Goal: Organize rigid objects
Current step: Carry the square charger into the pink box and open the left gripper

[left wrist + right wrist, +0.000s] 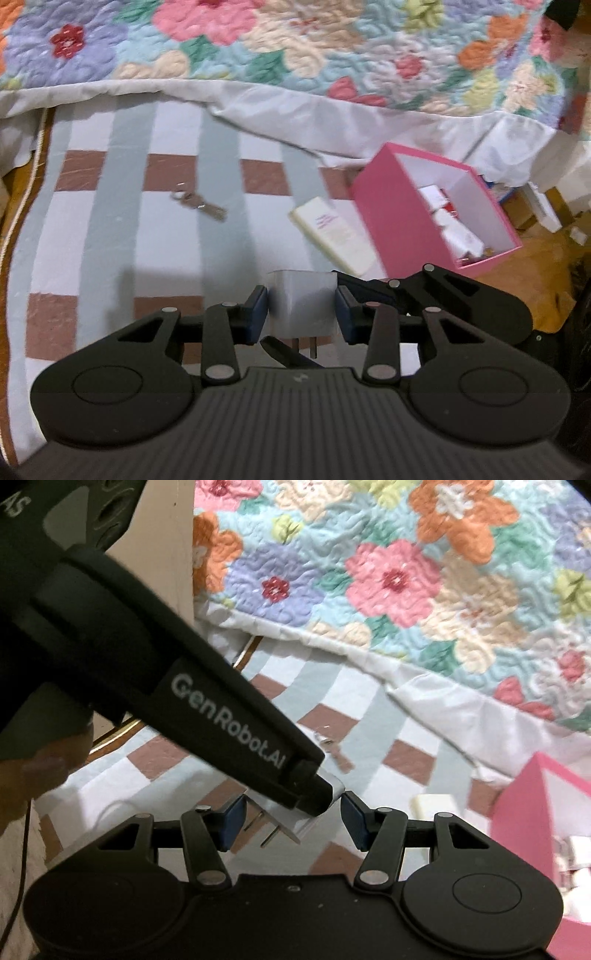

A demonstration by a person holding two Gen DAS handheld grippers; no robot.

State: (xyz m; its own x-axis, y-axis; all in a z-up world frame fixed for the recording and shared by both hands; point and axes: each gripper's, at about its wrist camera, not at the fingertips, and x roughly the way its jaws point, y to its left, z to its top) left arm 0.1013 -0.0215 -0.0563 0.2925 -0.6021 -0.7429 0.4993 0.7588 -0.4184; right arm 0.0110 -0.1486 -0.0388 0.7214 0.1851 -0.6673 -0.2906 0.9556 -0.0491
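Above checked cloth (110, 229), charger (301, 306) prongs camera-ward.

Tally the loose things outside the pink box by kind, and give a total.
Charger: 1, in the left tool
Keys: 1 bunch, on the checked sheet
Flat white packet: 1, beside the box
Total: 3

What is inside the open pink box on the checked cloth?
The pink cardboard box holds several white packages with red markings, with small items at the near corner too blurred to identify. The box bottom is covered by them.
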